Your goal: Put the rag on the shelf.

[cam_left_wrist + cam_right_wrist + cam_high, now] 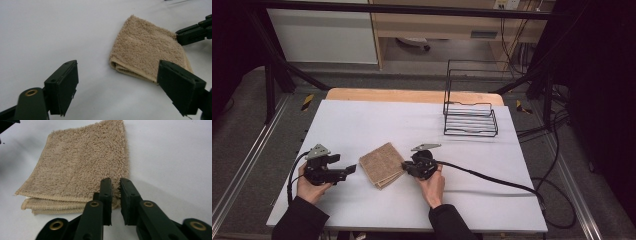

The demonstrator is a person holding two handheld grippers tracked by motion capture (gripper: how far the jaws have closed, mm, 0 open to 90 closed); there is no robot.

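Right gripper (115,192) nips the folded tan terry towel (82,167) at its corner — left gripper (117,85) gapes, empty; folding looks done, lifting left.

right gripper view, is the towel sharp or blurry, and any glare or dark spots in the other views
Right gripper view: the folded towel shows sharp pile, while the right gripper is soft at the bottom edge. Left gripper view: the near jaws are blurred, the white table evenly lit without glare. High view: the surroundings are very dark, the wire rack thin but readable.
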